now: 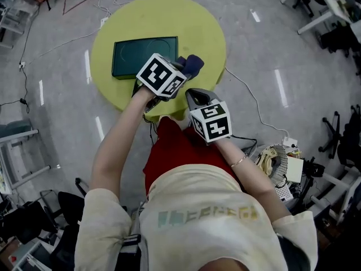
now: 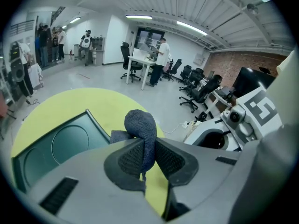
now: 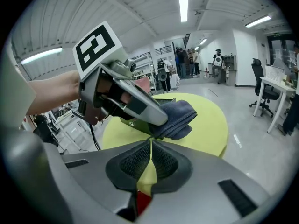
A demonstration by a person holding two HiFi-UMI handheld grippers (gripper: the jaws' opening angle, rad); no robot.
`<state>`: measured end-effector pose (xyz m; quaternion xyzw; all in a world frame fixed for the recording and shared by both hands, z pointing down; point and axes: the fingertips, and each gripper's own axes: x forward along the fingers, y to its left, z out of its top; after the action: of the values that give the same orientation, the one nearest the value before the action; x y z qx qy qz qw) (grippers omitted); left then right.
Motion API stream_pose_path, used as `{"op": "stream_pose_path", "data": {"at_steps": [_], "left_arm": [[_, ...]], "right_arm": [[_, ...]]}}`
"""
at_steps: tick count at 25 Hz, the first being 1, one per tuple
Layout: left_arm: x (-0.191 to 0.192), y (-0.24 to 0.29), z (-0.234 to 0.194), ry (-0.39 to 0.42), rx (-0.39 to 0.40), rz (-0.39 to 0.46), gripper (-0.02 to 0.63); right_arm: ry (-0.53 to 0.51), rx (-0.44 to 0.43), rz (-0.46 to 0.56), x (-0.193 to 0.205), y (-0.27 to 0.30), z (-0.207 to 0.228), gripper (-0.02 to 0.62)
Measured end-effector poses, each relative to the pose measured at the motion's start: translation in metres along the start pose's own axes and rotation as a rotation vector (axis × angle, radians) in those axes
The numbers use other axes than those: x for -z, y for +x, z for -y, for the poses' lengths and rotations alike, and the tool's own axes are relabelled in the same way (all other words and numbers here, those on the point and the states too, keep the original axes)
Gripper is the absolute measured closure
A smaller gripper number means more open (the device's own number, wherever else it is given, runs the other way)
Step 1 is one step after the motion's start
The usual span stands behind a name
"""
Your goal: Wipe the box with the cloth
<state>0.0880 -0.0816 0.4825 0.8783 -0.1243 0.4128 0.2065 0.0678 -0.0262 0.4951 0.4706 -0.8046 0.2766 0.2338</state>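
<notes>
Dark-green box (image 1: 145,57), navy cloth (image 1: 192,65) (finely textured weave), yellow-green table (image 1: 169,16), grey floor (image 1: 282,38).

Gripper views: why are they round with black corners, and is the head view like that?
Left gripper view: wide lens bows the ceiling, corners go black, cloth looks sharp. Right gripper view: same bowing. Head view: straighter, lamp glare streaks the floor.
</notes>
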Motion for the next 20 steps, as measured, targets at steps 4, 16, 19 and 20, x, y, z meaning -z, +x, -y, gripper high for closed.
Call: {"op": "stream_pose_path", "data": {"at_steps": [4, 16, 19, 20], "left_arm": [[0.026, -0.002, 0.008, -0.021, -0.019, -0.016, 0.535], [0.093, -0.072, 0.018, -0.232, -0.076, 0.131, 0.535], [0.121, -0.106, -0.009, -0.339, -0.189, 0.181, 0.535], [0.132, -0.118, -0.020, -0.377, -0.236, 0.195, 0.535]], "right_arm": [[-0.026, -0.025, -0.009, 0.004, -0.001, -0.004, 0.557], [-0.131, -0.133, -0.037, 0.005, 0.008, -0.031, 0.557], [-0.154, -0.157, -0.041, 0.000, 0.016, -0.043, 0.557], [-0.162, -0.164, -0.043, -0.002, 0.018, -0.048, 0.557]]}}
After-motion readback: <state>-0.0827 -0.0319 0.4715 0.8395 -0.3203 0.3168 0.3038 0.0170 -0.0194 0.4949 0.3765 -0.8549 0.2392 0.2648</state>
